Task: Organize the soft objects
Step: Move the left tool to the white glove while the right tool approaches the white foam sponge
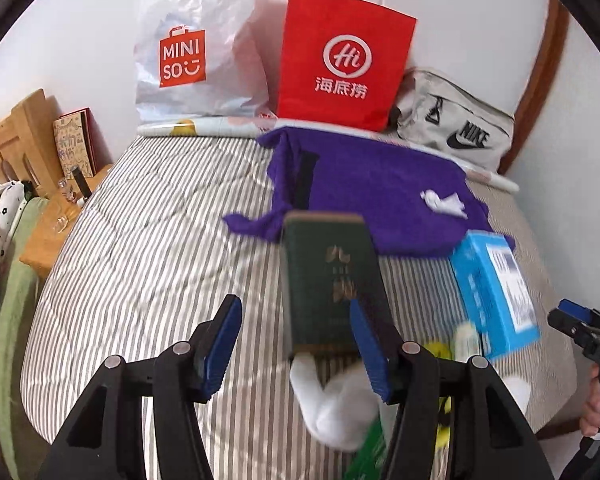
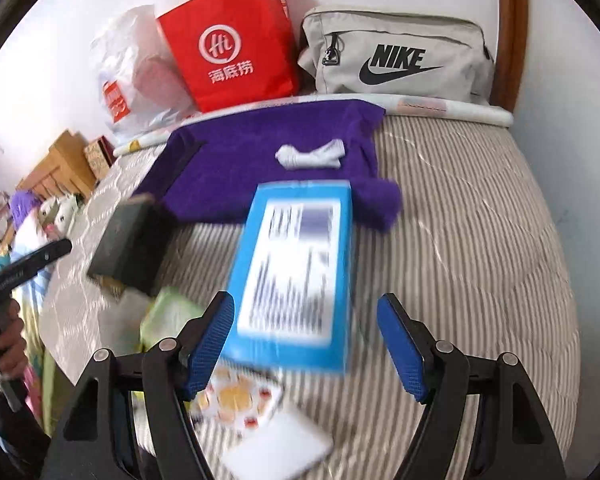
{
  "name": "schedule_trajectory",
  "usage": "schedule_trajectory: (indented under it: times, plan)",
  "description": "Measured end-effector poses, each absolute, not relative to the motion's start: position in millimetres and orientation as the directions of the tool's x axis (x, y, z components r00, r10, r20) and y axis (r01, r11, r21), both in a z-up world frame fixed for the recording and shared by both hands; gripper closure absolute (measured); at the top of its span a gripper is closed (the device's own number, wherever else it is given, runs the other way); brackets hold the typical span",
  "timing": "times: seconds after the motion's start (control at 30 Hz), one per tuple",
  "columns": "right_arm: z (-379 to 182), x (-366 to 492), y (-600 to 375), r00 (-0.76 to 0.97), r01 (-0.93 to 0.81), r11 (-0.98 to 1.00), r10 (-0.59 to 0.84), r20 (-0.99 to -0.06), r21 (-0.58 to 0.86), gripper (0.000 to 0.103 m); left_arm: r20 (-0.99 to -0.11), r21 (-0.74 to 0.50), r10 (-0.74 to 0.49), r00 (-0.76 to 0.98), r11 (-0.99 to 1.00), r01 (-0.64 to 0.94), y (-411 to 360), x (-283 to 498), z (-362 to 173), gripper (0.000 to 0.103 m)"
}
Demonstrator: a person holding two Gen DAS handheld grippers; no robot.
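Counts on the striped bed cover (image 1: pixel 140 248): 1 purple towel (image 1: pixel 380 192), spread flat at the far end; 1 small knotted white cloth (image 2: pixel 310 155) lying on top of it, toward its right side. 1 dark green book (image 1: pixel 328 280) and 1 blue box (image 2: pixel 296 272) with a blurred printed label lie on the near side of the towel, the box's far end overlapping the towel's edge. 1 white sock (image 1: pixel 332 404) sits just below the book, partly behind the left gripper's right finger. Also near: 1 pale green pack (image 2: pixel 172 312), 1 flat patterned pack (image 2: pixel 236 396), 1 white flat item (image 2: pixel 276 444); can't tell what these are, too blurred.

Against the wall: 3 bags in a row – 1 white MINISO plastic bag (image 1: pixel 196 40), 1 red paper bag (image 1: pixel 344 60), 1 grey Nike pouch (image 2: pixel 396 52). 1 wooden bedside table (image 1: pixel 56 216) to the left.

Left gripper (image 1: pixel 296 344): pitched down at the bed, tongs apart, nothing clamped; book and sock are seen past the right finger, not gripped.

Right gripper (image 2: pixel 306 344): same downward pitch, tongs wide apart, hovering over the blue box, pads not pressing it. 1 hand (image 1: pixel 596 412) visible on its handle at the frame edge.
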State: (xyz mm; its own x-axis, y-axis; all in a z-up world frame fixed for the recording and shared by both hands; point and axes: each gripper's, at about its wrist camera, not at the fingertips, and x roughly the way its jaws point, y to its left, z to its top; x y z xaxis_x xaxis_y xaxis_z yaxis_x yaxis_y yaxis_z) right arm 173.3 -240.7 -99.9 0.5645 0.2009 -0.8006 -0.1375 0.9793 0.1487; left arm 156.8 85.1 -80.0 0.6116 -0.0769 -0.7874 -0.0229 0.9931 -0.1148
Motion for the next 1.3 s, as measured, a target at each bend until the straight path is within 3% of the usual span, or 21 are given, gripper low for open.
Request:
schedule_trajectory:
  times: [0.13,0.63,0.83,1.07,1.3]
  plan:
    - [-111,133,-237,0.569,-0.167,0.979,0.19,-0.8,0.113,0.029,-0.783,-0.142,-0.11,0.612,0.99,-0.004,83,136,-88,0.049]
    - [-181,81,-218,0.48,-0.097,0.953,0.298,-0.825,0.288,0.028,-0.822,-0.162,-0.147,0.55,0.987,0.021,79,107,-124,0.044]
    - [-197,90,-195,0.47,-0.067,0.992,0.124,-0.874,0.105,0.026,-0.83,-0.175,-0.148,0.537,0.985,0.001,83,104,-132,0.043]
    - [-192,82,-208,0.505,-0.062,0.998,0.054,-0.862,0.026,0.031,-0.831,-0.199,-0.181,0.527,0.98,0.022,82,102,-140,0.043]
    - [-185,79,-221,0.54,-0.074,0.996,0.078,-0.838,0.046,0.031,-0.823,-0.216,-0.224,0.522,0.973,0.078,68,105,-145,0.043]
